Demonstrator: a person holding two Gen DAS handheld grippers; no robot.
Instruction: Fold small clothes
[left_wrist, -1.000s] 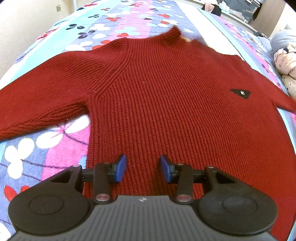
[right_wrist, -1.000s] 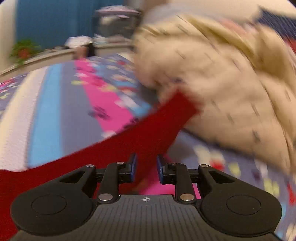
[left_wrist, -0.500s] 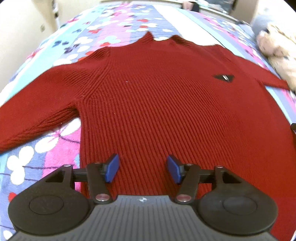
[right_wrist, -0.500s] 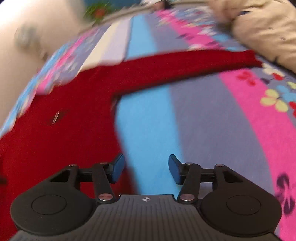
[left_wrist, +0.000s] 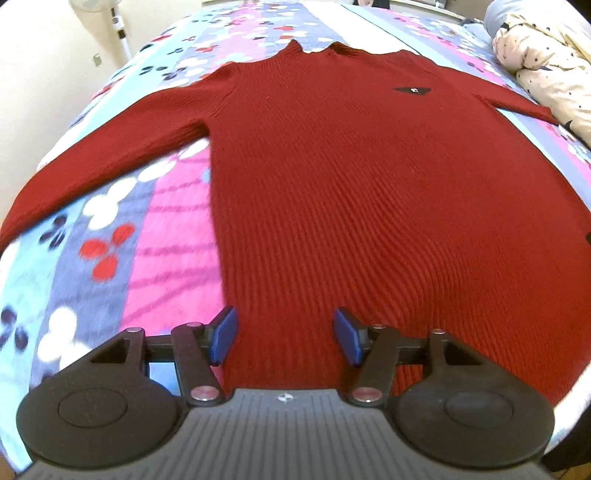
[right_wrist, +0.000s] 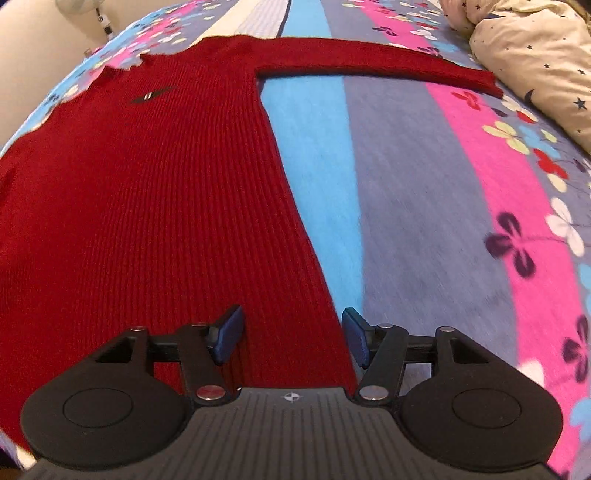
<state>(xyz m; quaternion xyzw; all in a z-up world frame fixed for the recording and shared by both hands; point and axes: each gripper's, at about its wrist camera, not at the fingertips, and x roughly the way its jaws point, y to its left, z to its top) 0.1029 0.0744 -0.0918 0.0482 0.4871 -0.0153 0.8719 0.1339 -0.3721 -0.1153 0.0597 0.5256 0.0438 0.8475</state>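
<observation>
A dark red ribbed sweater (left_wrist: 351, 166) lies flat, front up, on the bed with both sleeves spread out sideways. A small black patch (left_wrist: 412, 89) marks its chest. My left gripper (left_wrist: 284, 332) hovers open over the sweater's lower left corner, its left pad (left_wrist: 221, 336) at the side edge. In the right wrist view my right gripper (right_wrist: 293, 332) is over the lower right corner of the sweater (right_wrist: 147, 184). Its jaws are opening, the pads are apart and press on nothing, and the right pad (right_wrist: 356, 341) is just past the side edge.
The bed wears a striped floral cover (left_wrist: 110, 258) in pink, blue and grey. A cream star-print bundle (right_wrist: 535, 48) lies beside the right sleeve's cuff (right_wrist: 480, 79). A fan pole (left_wrist: 120, 26) stands by the wall at the far left.
My right gripper swung from the sleeve cuff by the cream bundle to the sweater's lower right corner, and its jaws spread. My left gripper slid left to the side edge and widened.
</observation>
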